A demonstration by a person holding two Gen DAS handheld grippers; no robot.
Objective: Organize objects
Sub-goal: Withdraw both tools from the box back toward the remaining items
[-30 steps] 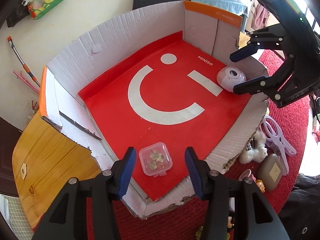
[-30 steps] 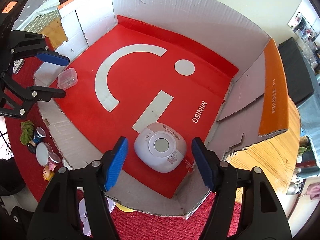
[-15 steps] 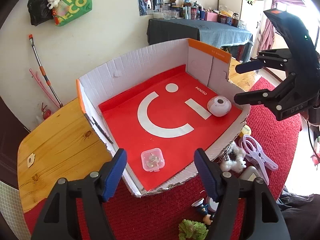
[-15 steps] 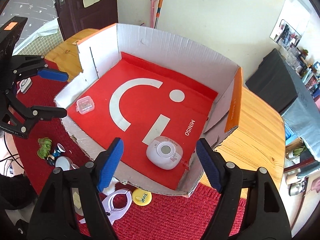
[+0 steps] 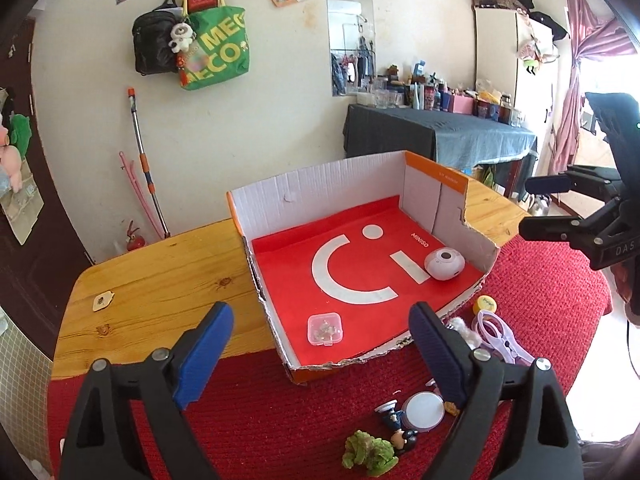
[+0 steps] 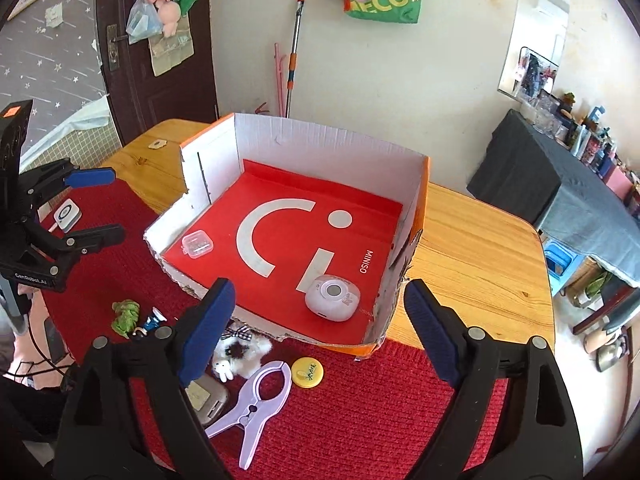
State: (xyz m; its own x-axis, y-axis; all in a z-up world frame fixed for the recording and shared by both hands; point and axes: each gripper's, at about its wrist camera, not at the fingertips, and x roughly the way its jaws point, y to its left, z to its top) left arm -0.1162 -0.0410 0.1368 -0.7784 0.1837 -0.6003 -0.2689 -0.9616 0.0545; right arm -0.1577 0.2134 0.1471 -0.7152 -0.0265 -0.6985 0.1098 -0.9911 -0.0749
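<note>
One cardboard box [image 6: 328, 148] holds two things: one clear plastic case [image 6: 197, 245] and one white rounded gadget [image 6: 333, 298]. On the red cloth [image 6: 360, 420] lie one lilac clip [image 6: 256, 400], one yellow disc [image 6: 307, 372], one fluffy toy [image 6: 240, 354], one green toy [image 6: 126, 314] and one round mirror [image 5: 423, 412].

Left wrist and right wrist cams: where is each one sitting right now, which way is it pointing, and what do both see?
Left wrist: above the red mat, at the near left corner of the cardboard box, facing the wall; its left gripper is open, the right gripper at its right.
Right wrist: near right corner, facing the door wall; its own open jaws, the left gripper at its left.
Shared: the box, clear case, white round device, purple clip.
</note>
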